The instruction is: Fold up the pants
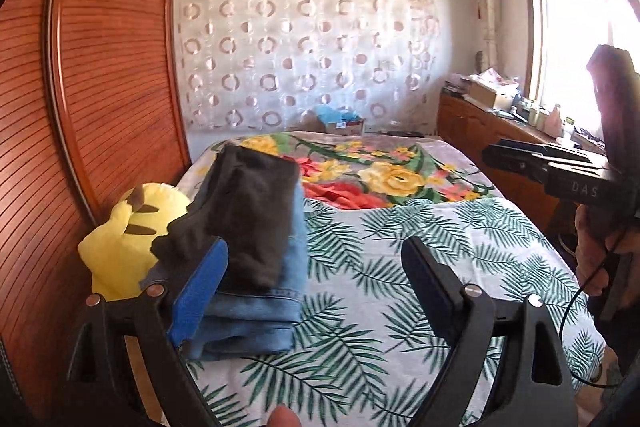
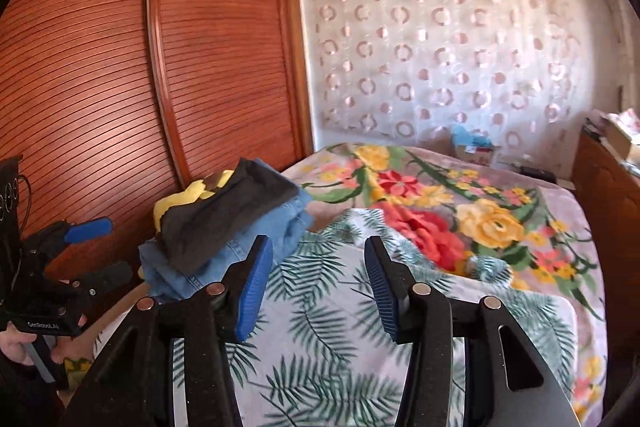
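Folded dark grey pants (image 1: 248,215) lie on top of folded blue jeans (image 1: 256,303) in a stack at the left side of the bed; the stack also shows in the right wrist view, grey pants (image 2: 228,215) over jeans (image 2: 276,227). My left gripper (image 1: 316,267) is open and empty, its left finger just in front of the stack. My right gripper (image 2: 318,279) is open and empty, held above the leaf-print sheet (image 2: 320,347) to the right of the stack. The right gripper also shows at the right edge of the left wrist view (image 1: 520,159), the left one at the left edge of the right wrist view (image 2: 92,247).
A yellow plush toy (image 1: 132,239) lies behind the stack against the wooden wardrobe (image 1: 100,67). A floral blanket (image 1: 380,171) covers the far half of the bed. A wooden cabinet (image 1: 480,123) with clutter stands at the right under the window.
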Motion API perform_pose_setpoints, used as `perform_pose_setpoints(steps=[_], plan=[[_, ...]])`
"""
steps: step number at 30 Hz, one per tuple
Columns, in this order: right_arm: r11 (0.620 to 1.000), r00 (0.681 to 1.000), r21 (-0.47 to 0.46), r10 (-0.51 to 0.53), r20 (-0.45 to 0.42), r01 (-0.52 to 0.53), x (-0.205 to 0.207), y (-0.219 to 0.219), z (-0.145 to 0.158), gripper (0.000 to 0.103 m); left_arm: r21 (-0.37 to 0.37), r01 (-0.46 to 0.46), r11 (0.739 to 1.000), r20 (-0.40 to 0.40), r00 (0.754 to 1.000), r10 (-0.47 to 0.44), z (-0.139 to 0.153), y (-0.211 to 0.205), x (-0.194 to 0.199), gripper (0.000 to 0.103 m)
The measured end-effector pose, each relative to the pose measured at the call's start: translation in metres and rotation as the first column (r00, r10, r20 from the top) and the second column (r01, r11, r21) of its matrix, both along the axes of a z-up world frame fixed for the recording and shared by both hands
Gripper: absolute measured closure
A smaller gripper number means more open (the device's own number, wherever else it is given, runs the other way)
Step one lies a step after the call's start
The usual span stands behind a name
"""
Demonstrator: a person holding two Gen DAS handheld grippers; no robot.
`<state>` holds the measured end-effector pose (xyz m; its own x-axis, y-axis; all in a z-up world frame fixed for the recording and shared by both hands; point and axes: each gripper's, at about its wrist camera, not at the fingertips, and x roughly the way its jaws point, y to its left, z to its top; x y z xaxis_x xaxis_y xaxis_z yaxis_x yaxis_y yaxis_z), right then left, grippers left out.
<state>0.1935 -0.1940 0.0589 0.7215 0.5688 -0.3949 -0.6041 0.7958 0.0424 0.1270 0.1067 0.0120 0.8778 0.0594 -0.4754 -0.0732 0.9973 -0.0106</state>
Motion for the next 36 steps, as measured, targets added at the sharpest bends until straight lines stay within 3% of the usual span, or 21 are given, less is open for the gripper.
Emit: perform_pose_setpoints(steps=[9,18,26,36], plan=[[0.996,0.996,0.021,-0.088,-0.003,0.088,-0.057,-0.014,0.003,0.047,-0.057,0.035,0.998,-0.014,0.999,-0.035,0.002,-0.02,-0.004,0.014],[0.982,0.983,0.031,-0.186,0.008,0.186,-0.111,-0.032,0.008,0.044,-0.026,0.066,0.997,-0.021,0.998,-0.066,0.01,-0.057,-0.011,0.014],[0.962,0.962,0.054,-0.269,0.037,0.267,-0.151,-0.041,0.018,0.036,0.0,0.095,0.995,0.037,0.995,-0.095,0.035,-0.089,-0.036,0.014],[0.937,0.937,0.083,-0.345,0.055,0.34,-0.193,-0.04,0.012,0.034,0.031,0.082,0.996,0.085,0.993,-0.084,0.047,-0.108,-0.07,0.014]])
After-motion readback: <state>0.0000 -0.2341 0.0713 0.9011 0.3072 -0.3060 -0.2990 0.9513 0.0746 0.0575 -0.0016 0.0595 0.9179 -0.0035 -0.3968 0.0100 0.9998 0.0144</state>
